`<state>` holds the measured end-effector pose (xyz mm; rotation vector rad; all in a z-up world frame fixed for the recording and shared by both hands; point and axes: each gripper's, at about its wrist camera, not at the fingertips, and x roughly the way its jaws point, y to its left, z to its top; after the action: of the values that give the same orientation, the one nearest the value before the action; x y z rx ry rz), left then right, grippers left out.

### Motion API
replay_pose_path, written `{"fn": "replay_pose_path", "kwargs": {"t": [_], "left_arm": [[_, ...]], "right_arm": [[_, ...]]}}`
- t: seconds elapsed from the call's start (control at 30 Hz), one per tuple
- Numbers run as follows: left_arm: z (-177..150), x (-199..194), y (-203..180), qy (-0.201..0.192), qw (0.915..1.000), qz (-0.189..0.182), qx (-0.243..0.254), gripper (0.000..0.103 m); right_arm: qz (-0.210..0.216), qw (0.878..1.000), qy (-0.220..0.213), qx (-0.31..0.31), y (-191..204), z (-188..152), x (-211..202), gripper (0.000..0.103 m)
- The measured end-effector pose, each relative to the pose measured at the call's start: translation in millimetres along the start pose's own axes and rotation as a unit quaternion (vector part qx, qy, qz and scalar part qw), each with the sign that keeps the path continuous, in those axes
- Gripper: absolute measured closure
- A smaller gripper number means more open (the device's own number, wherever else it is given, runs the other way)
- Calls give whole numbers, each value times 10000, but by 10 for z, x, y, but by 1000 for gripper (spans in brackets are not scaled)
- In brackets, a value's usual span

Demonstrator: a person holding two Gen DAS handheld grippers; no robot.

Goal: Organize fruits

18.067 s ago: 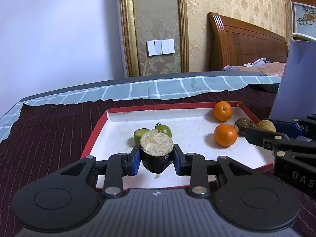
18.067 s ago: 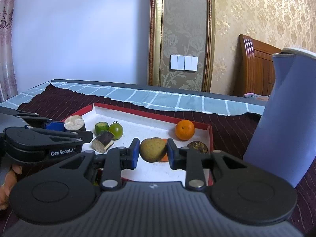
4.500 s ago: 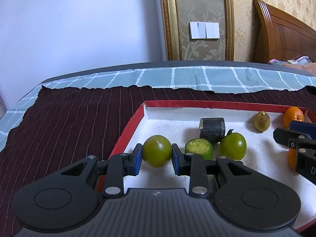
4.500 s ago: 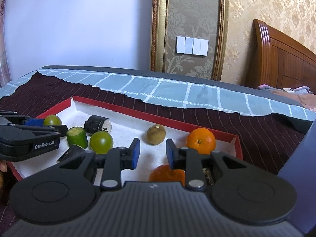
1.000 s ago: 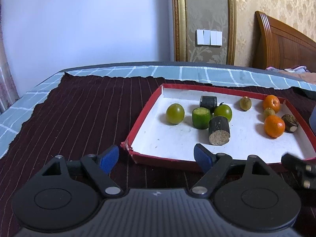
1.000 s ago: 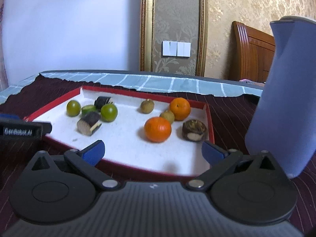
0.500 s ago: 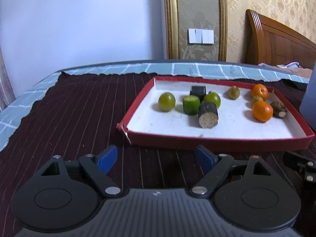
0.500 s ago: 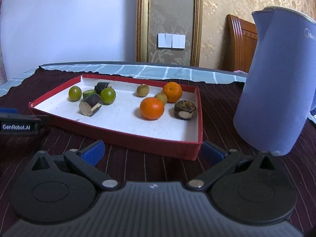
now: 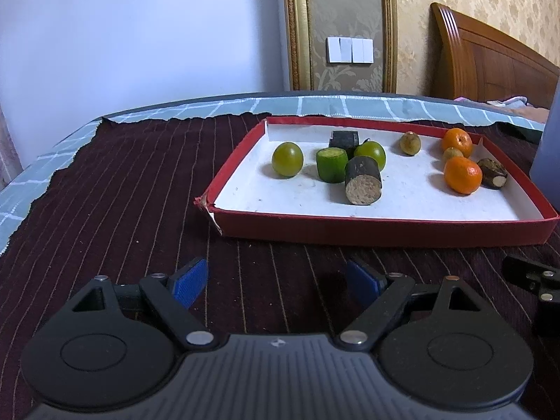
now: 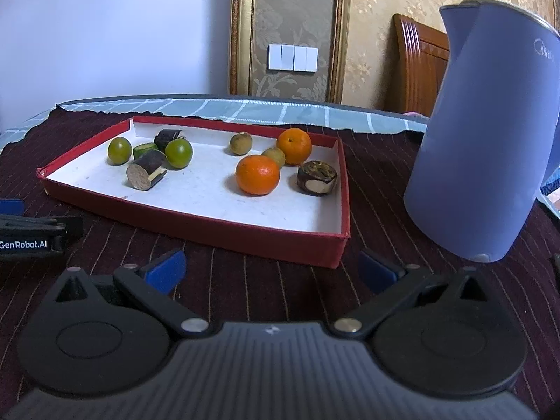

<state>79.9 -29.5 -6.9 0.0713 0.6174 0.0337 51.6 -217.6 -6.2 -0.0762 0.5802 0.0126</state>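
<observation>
On the dark striped cloth over the surface sits the red tray, holding all the fruit; greens grouped toward its left end, oranges toward the right.

Left gripper: fingers wide apart, nothing between them, short of the tray's near wall; right gripper: fingers likewise spread and empty.

Handling, judged: green round fruit and near orange are light, firm, smooth-skinned, apt to roll; take across the widest part w/ modest squeeze to avoid bruising. Dark cut cylinder lies on its side touching the cut green piece; stiff, rougher skin; grip across the curved sides, not the flat ends. Small brown fruit offers little to hold; centre it well.

Hard to make out: rear dark piece partly hidden behind the greens; small yellowish fruit tucked between the two oranges; dark chunk near the right wall, type unclear. Blue kettle cut off in left view; no hand visible.
</observation>
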Motion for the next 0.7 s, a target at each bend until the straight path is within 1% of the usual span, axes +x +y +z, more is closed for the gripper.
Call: {"fn": "replay_pose_path", "kwargs": {"t": [0.47,0.6,0.7], "left_arm": [[7,58,-63,69,9999,-79,100,17],[0,59,-63,76,9999,-82,99,16],[-5,58,-62,84,9999,-64,95,14]], "right_arm": [[-62,9990,413,133,-32,-27,138,0],[-74,9989,438,153,-35,-35,142,0],[-101,9985,526,107,-19,-34,167,0]]}}
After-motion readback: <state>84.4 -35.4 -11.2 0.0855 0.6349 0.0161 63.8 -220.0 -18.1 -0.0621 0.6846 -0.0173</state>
